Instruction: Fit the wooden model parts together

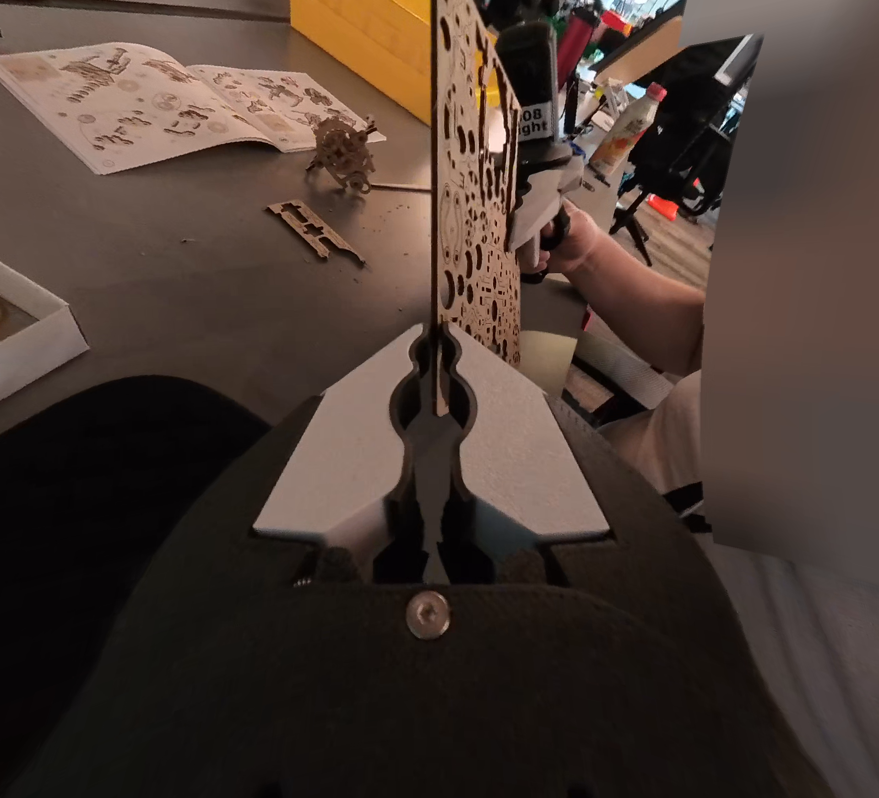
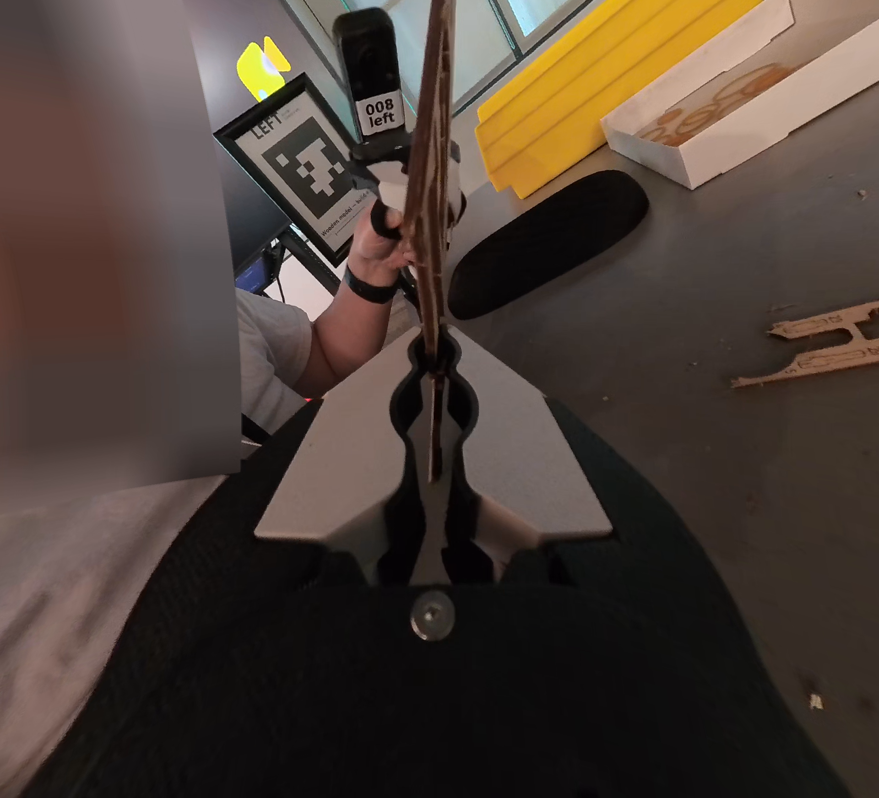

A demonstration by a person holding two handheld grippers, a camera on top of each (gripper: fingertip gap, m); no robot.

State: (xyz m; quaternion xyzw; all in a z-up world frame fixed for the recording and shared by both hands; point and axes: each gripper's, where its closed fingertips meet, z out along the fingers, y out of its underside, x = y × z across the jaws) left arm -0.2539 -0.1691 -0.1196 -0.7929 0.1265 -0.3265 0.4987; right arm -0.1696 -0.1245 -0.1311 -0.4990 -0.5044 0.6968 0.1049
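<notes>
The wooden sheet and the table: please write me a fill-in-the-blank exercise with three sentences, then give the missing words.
1. Both tongs, the left tongs and the right tongs, are shut on the same wooden ____.
2. The open instruction booklet lies on the table to the left of a ____ bin.
3. The small part-built wooden model stands between the booklet and the ____ sheet.

Missing words: sheet; yellow; wooden

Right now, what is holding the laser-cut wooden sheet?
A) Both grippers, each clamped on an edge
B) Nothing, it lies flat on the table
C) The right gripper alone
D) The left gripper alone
A: the left gripper pinches the wooden sheet edge-on, and the right gripper pinches another edge of it, holding it upright above the table.
</notes>
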